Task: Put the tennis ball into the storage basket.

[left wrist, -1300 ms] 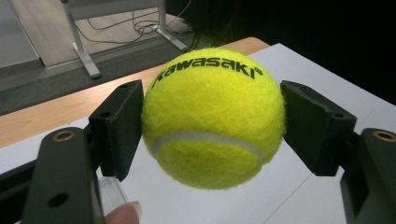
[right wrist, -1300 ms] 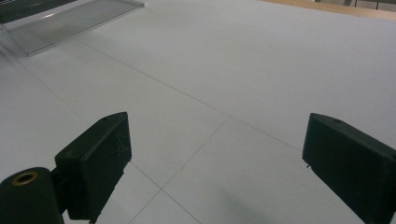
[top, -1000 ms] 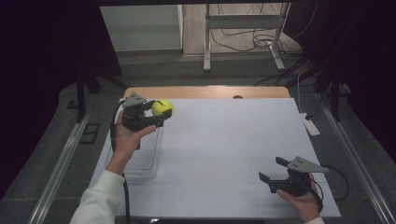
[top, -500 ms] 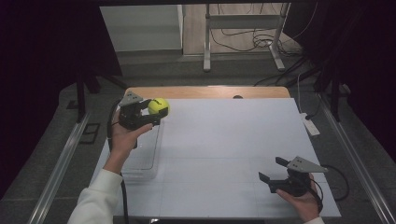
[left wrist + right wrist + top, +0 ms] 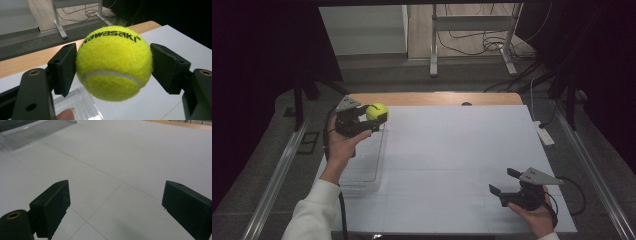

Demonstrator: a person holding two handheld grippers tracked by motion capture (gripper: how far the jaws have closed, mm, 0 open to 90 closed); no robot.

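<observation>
Both pads of my left gripper (image 5: 373, 118) clamp the tennis ball (image 5: 114, 62), seemingly above the clear tray (image 5: 367, 165); my right gripper (image 5: 504, 182) gapes empty.

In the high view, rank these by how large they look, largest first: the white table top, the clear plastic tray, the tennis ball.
1. White table top, by far the largest.
2. Clear plastic tray, at the table's left edge.
3. Tennis ball, smallest, held in the left hand-held gripper above the tray's far end.
</observation>
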